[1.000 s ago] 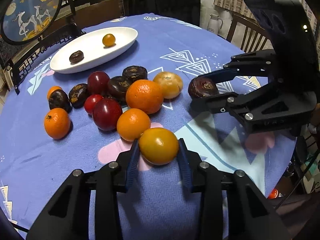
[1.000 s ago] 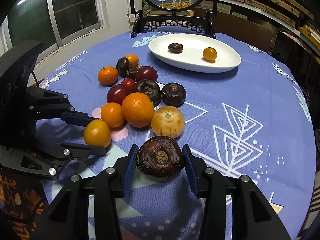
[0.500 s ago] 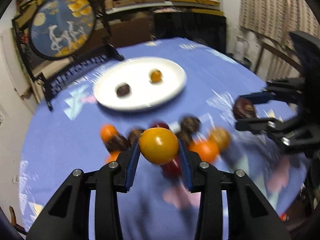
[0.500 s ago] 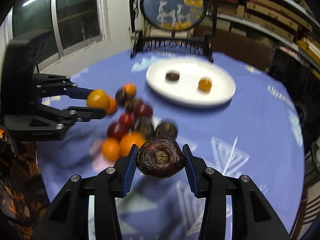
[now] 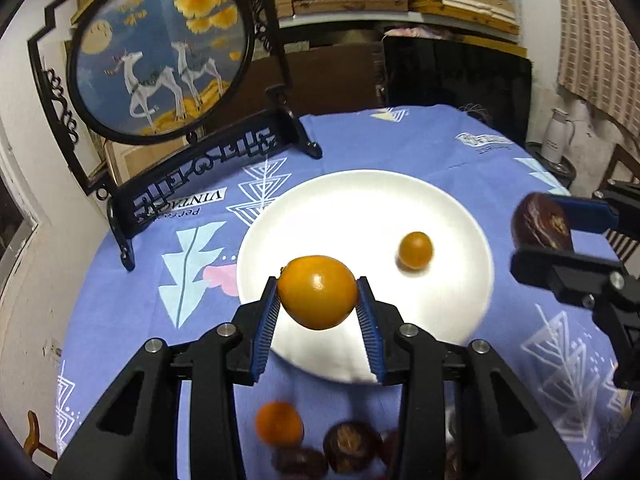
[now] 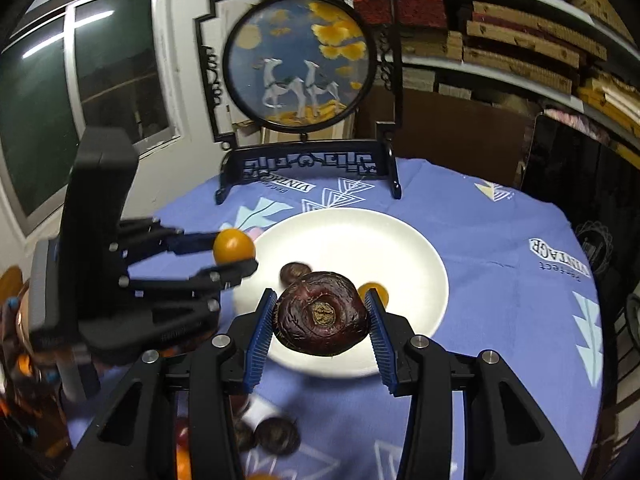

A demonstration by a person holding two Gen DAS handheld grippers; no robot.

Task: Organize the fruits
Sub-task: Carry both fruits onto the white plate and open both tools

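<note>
My left gripper (image 5: 318, 304) is shut on a yellow-orange fruit (image 5: 317, 291) and holds it in the air over the near rim of the white plate (image 5: 452, 216). In the right wrist view my right gripper (image 6: 320, 316) is shut on a dark brown wrinkled fruit (image 6: 322, 314), also above the white plate (image 6: 400, 248). On the plate lie a small orange fruit (image 5: 416, 250) and a small dark fruit (image 6: 294, 272). Each gripper shows in the other's view: the right one (image 5: 540, 236) at the right edge, the left one (image 6: 236, 256) at the left.
A round framed deer picture on a black stand (image 5: 160, 60) rises at the far side of the blue cloth-covered table (image 5: 420, 136). The other fruits, an orange one (image 5: 279, 423) and dark ones (image 5: 352, 446), lie blurred at the near edge. A black chair back (image 5: 456, 72) stands behind.
Both grippers have lifted their fruits off the cloth and carried them forward from the pile to above the plate. The fruit pile has dropped to the bottom of both views.
</note>
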